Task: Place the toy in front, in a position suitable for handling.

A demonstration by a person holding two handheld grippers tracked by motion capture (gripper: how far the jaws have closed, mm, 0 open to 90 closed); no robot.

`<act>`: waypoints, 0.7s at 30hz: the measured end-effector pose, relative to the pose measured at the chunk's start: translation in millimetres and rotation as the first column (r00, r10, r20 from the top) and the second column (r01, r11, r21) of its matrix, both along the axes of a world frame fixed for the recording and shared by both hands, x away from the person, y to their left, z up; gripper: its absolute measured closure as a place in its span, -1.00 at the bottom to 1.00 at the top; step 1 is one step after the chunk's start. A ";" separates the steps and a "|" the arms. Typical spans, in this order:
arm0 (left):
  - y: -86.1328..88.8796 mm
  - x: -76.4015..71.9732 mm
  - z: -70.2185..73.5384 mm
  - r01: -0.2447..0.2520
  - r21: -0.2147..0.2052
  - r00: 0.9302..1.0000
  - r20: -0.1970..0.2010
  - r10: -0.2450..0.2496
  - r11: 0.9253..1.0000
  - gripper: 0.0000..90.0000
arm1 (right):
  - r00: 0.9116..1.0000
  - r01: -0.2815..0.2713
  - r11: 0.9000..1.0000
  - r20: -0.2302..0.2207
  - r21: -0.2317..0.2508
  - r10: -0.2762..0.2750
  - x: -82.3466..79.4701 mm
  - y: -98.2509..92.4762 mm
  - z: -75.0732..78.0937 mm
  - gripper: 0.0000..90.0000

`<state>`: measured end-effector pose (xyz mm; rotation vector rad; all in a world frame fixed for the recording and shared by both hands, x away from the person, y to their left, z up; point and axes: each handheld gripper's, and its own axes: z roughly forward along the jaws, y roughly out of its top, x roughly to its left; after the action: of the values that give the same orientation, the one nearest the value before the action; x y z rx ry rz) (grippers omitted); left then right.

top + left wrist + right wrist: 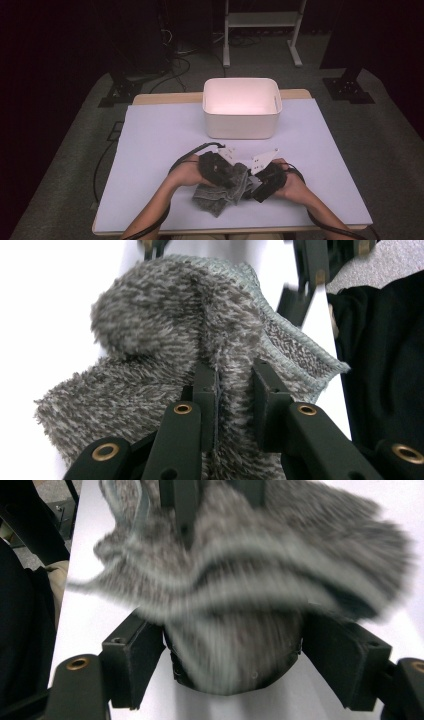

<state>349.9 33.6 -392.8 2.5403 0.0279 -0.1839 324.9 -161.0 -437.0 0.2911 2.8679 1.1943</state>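
Note:
A grey fuzzy cloth (217, 196) lies bunched at the near middle of the table, between the person's two hands. My left gripper (236, 176) is shut on a fold of the cloth (175, 325). In the left gripper view, its two black jaws (235, 385) pinch the fold close together. My right gripper (251, 187) meets it from the right. In the right gripper view, its jaws (232, 640) stand wide apart. The blurred cloth (250, 580) hangs down between and over them. I cannot see the pads pressing on it.
A white bin (240, 127) stands empty at the back middle of the pale mat (160, 145). Black cables (185, 157) trail from both grippers along the forearms. A dark sleeve (385, 365) shows at the right of the left gripper view. Grey floor surrounds the table.

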 end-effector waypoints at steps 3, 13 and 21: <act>-18.3 0.2 -0.3 0.014 0.007 1.000 0.007 -0.014 1.000 0.68 | 1.000 0.003 1.000 0.000 -0.013 -0.003 -2.1 0.5 -0.1 -0.48; -14.6 -1.4 -7.2 -0.013 -0.008 1.000 -0.009 0.013 1.000 0.68 | 1.000 0.004 1.000 0.024 -0.018 -0.003 -2.5 -0.6 -4.5 -0.51; -11.8 -0.7 -8.1 -0.010 -0.005 1.000 -0.006 0.010 1.000 0.68 | 1.000 -0.007 1.000 0.027 -0.030 0.007 -2.2 10.1 -7.4 -0.64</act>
<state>349.2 21.7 -400.8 2.5340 0.0419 -0.1869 322.7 -150.9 -444.3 0.2623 2.8631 1.1463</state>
